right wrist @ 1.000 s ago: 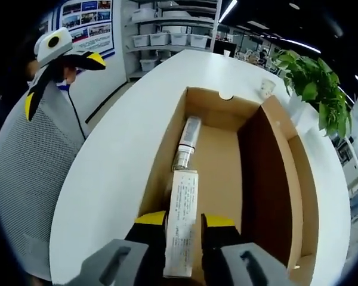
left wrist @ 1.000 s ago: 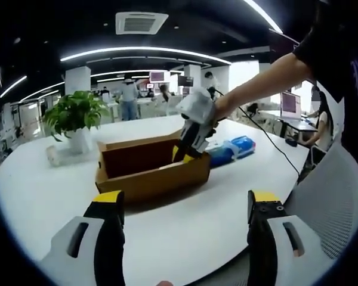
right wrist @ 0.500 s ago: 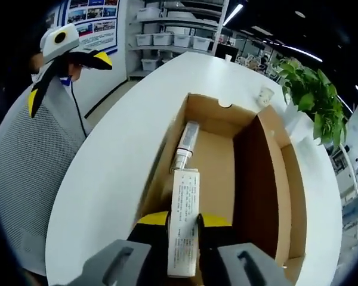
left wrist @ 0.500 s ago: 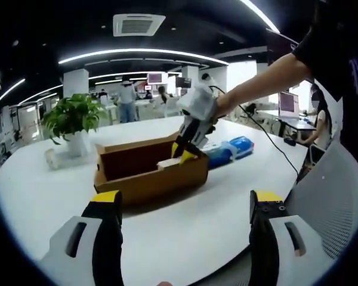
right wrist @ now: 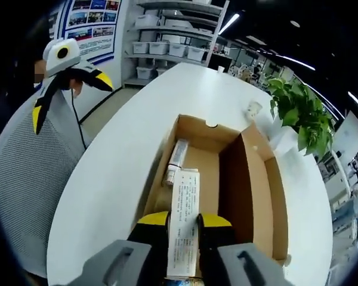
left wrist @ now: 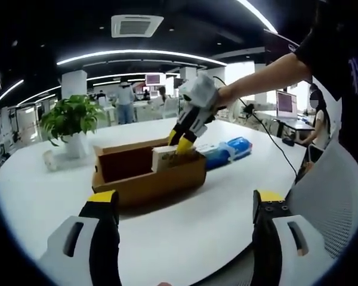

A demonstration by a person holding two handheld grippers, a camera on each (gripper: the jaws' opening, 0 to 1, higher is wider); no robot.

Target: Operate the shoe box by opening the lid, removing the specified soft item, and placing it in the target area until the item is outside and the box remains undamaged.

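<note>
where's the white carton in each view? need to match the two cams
Left gripper view: white carton centre, just above the shoe box front wall, held by the right gripper coming in from upper right.
Right gripper view: carton bottom centre, between that gripper's own jaws, over the open box.
Shared landmark: potted plant beyond the box.

The left gripper [left wrist: 179,205] has two black jaws with yellow tips, each set in a pale grey moulded shell with a dark oval slot. The right gripper [right wrist: 182,221] is built alike: black jaws, yellow caps, grey housings with oval slots. Seen from the left gripper view, the right gripper [left wrist: 191,119] has a white-grey body, and a thin black cable [left wrist: 268,136] trails from it. The person wears a dark short sleeve [left wrist: 322,47] with faint lettering.
</note>
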